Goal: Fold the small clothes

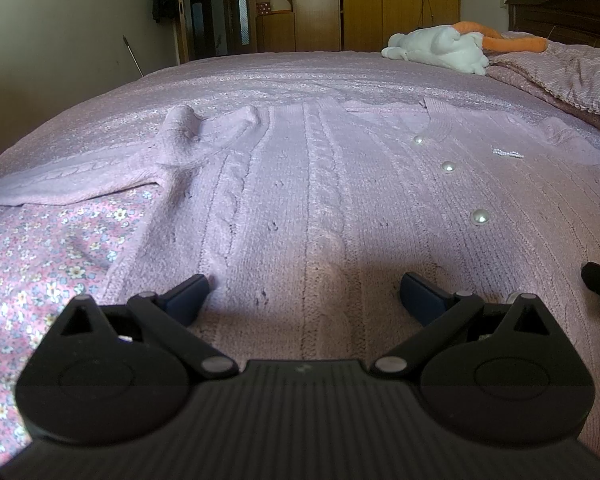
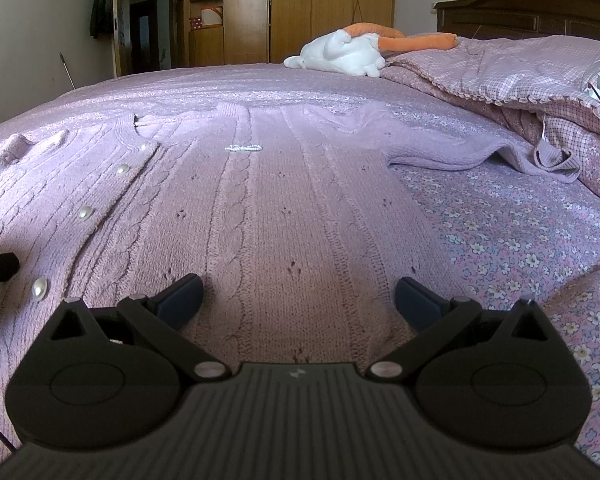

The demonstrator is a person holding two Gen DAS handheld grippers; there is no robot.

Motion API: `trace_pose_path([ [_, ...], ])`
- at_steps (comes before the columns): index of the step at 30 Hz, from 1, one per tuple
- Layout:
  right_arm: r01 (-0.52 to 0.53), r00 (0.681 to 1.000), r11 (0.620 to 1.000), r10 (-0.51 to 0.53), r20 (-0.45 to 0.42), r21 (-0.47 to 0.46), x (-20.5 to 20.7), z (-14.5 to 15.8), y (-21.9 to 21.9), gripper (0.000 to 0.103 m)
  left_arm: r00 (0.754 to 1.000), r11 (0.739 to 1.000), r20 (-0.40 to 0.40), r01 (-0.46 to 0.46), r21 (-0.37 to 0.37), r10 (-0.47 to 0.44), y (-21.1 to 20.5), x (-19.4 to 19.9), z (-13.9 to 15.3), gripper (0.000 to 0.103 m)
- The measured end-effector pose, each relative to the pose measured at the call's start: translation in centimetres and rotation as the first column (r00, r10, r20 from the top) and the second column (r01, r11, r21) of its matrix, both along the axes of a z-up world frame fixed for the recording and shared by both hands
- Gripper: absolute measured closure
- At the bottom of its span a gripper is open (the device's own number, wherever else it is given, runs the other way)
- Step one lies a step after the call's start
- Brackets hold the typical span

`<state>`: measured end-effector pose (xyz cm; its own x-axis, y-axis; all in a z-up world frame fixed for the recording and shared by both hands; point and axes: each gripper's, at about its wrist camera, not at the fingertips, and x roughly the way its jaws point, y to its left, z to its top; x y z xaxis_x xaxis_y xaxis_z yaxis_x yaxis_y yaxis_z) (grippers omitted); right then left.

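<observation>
A lilac cable-knit cardigan [image 1: 320, 184] with pearl buttons [image 1: 479, 216] lies spread flat, front up, on the bed. Its left sleeve [image 1: 72, 184] stretches out to the left, and its right sleeve [image 2: 480, 152] runs out to the right. My left gripper [image 1: 306, 288] hovers low over the cardigan's hem on the left half, jaws wide apart with nothing between them. My right gripper [image 2: 298, 288] stands open over the hem on the right half [image 2: 300, 208], also empty. A small bead bow [image 2: 244, 147] sits on the chest.
The flowered bedsheet [image 2: 520, 248] shows on both sides of the cardigan. A bunched checked quilt [image 2: 540, 76] lies at the right by the dark headboard [image 2: 540, 4]. A white and orange plush toy [image 1: 440, 48] rests at the far side. Wardrobes [image 1: 400, 0] stand behind.
</observation>
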<state>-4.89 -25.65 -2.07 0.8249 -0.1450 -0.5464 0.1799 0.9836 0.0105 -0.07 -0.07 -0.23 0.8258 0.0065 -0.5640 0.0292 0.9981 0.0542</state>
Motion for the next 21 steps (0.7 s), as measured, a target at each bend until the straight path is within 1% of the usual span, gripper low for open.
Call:
trace_pose_path([
  [10,0.0,1.0,1.0,0.0,0.0,0.002,0.05,-0.19,0.0,0.0,1.0,1.0,-0.009,-0.003,0.005,0.003,-0.1,0.0,0.39,0.0],
  [21,-0.002,1.0,1.0,0.002,0.013,-0.002,-0.22,-0.17,-0.04,0.0,1.0,1.0,-0.006,-0.007,0.01,0.007,-0.27,0.08,0.11,0.0],
])
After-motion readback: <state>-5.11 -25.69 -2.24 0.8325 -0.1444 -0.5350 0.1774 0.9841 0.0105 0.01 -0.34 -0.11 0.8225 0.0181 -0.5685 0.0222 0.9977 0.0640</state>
